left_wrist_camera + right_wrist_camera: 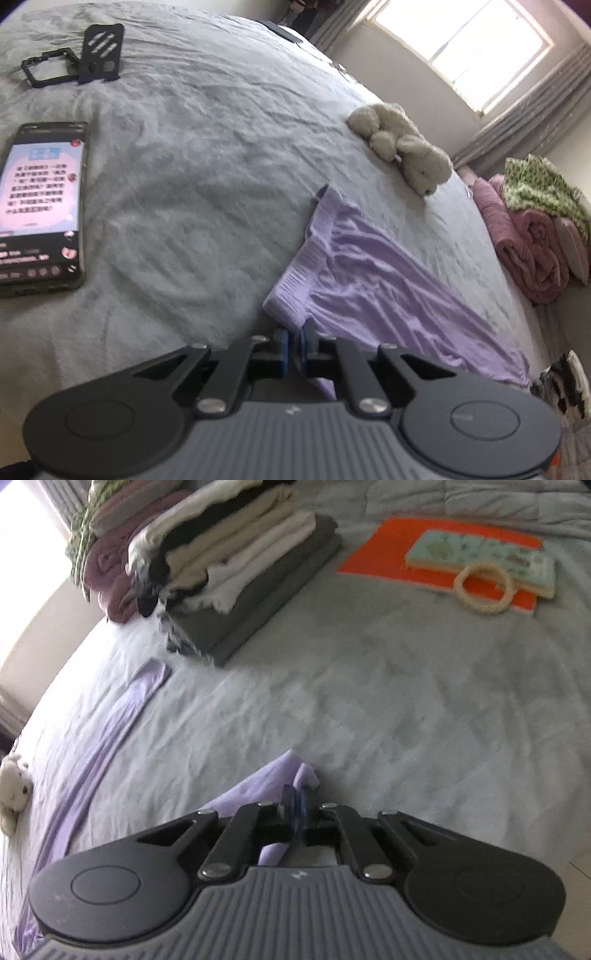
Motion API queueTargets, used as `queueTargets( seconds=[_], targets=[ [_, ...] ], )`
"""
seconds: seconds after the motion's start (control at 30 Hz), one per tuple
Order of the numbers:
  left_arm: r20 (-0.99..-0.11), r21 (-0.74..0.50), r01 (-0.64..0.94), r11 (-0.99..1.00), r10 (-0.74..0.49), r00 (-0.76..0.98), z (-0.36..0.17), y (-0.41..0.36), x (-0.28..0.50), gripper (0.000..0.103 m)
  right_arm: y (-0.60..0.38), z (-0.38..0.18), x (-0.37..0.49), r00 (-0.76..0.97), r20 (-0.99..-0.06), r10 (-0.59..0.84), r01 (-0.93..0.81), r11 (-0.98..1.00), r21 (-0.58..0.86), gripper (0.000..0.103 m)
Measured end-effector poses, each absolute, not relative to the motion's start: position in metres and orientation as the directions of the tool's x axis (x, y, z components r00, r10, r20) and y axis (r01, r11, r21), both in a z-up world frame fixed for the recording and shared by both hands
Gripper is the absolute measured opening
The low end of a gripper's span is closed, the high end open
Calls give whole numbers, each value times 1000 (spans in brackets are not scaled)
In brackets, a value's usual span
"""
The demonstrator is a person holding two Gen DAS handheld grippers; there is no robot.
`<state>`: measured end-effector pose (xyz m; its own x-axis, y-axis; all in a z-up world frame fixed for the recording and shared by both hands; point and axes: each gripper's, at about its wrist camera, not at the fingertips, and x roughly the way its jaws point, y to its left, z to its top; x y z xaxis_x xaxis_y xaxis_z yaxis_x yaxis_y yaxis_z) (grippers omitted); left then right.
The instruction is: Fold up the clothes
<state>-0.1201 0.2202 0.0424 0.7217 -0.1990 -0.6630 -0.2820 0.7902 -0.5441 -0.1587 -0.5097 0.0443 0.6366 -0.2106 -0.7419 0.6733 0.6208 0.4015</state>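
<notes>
A lilac garment [373, 288] lies spread on the pale grey bed sheet [192, 177], its ribbed waistband toward the middle of the bed. My left gripper [294, 345] is shut on the near corner of that waistband, the blue pads pinching the cloth. In the right wrist view the same lilac garment [110, 723] stretches away to the left as a long strip. My right gripper [298, 805] is shut on another corner of it, a small fold of lilac cloth poking up past the pads.
A lit phone [40, 206] and a black stand [99, 55] lie on the left of the bed. A cream plush toy [402, 147] sits beyond the garment. A stack of folded clothes [236, 565] and an orange folder with a book and ring [476, 565] lie ahead of the right gripper.
</notes>
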Motion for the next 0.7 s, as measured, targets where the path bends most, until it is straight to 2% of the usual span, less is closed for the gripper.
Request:
queueTargets(
  seconds=[0.13,0.27,0.4,0.6,0.7],
  targets=[
    [-623,-587,-231,776,-251,741,59,228,-132,5,-511,68,-169,640,-738,-213,657,651,381,2],
    [-653,-553,-224,802,-251,714,60,228,-139,5,-509,85,-174,605,-780,-161,637,685,353,2],
    [-681,-548,-253,797,-250,689,50,235,-137,5,-516,67,-167,513,-851,-112,654,692,304,3],
    [-681,-534,-258,805,-229,695,54,243,-136,4,-526,90,-167,560,-817,-135,636,703,319,2],
    [-705,-507,-259,822,-222,674,47,240,-135,4,-526,90,-172,524,-838,-156,629,734,257,2]
  ],
)
